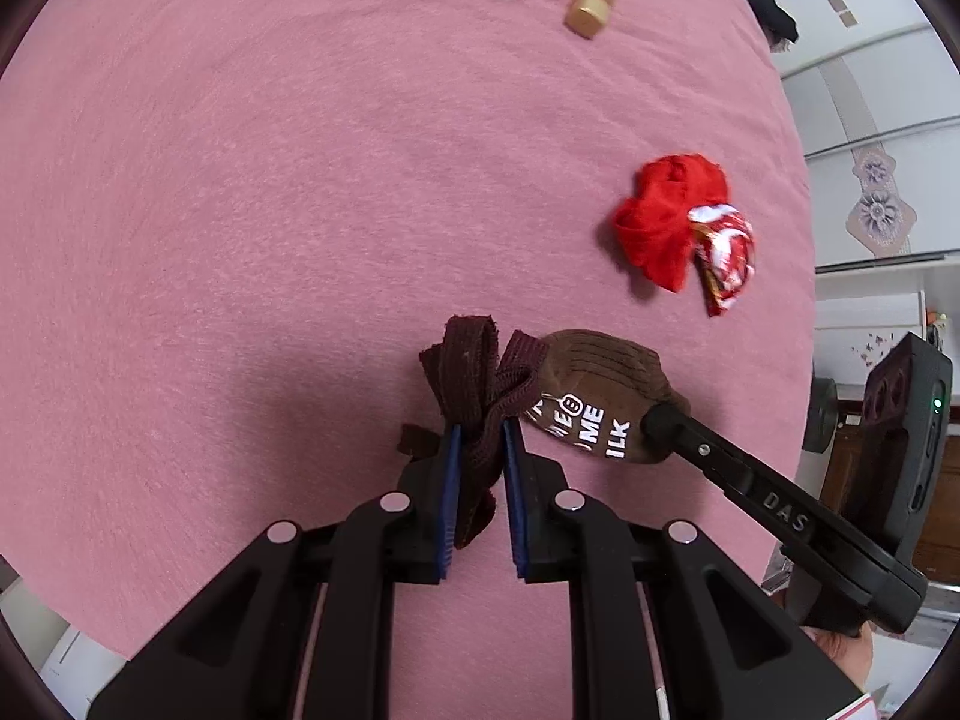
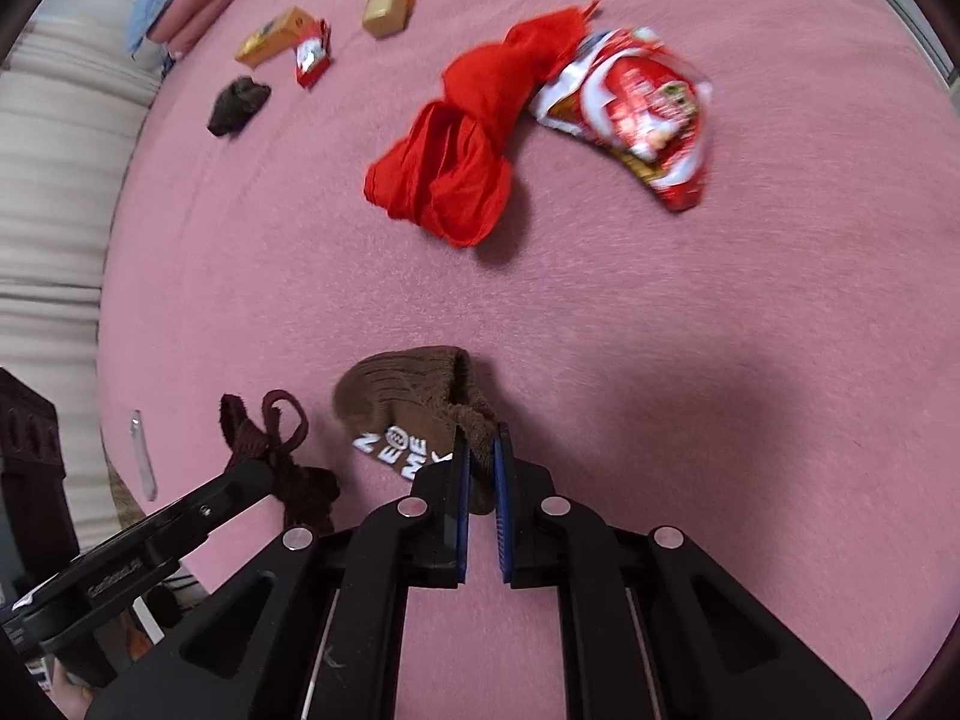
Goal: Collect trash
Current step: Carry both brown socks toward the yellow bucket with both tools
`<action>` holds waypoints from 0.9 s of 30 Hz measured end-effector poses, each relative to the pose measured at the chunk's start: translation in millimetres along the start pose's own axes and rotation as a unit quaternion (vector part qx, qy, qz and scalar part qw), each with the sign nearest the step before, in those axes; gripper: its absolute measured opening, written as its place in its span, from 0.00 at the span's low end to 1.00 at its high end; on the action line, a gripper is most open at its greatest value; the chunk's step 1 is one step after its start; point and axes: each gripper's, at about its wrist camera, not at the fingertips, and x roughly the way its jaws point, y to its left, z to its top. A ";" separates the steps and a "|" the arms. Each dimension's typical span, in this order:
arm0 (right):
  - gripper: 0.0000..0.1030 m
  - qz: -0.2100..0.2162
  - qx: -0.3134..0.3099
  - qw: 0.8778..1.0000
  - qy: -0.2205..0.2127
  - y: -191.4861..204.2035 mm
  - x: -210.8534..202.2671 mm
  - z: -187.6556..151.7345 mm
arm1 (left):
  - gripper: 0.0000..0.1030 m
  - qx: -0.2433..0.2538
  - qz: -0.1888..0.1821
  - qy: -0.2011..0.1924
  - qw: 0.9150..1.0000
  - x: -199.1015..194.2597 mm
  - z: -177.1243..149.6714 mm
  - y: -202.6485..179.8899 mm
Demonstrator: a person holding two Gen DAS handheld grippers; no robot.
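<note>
Brown sock (image 1: 600,396) between both hand-held grippers

Pink blanket (image 1: 240,210); red cloth (image 2: 468,138); folded bedding (image 2: 180,6).

Lighting: even, soft indoor light, moderately bright; no glare on the pink bed cover (image 1: 270,210).
Shadows: broad, diffuse dark patch at 7 o'clock of the dark maroon sock (image 1: 474,402) in the left view; similar patch at 3 o'clock of the brown sock (image 2: 414,402) in the right view.
Blur: right view smeared, worst on the red snack wrapper (image 2: 642,114).
Distortion: strong fisheye curvature, black vignette at corners.
</note>
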 end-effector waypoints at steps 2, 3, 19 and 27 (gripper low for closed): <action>0.07 0.009 0.010 1.000 -0.009 -9.6 -17.3 -3.5 | 0.14 0.009 -0.001 0.000 1.000 -3.6 -2.9 -12.8; 0.07 0.012 0.014 1.000 -0.012 -13.2 -24.3 -4.1 | 0.14 0.011 -0.001 0.001 1.000 -4.2 -3.9 -17.6; 0.07 0.015 0.095 0.991 -0.094 -141.5 -159.8 -41.3 | 0.14 0.083 -0.032 0.028 0.996 -3.4 -57.5 -174.1; 0.07 0.008 0.129 0.984 -0.125 -220.4 -216.3 -60.5 | 0.14 0.127 -0.044 0.049 0.990 23.0 -95.3 -272.1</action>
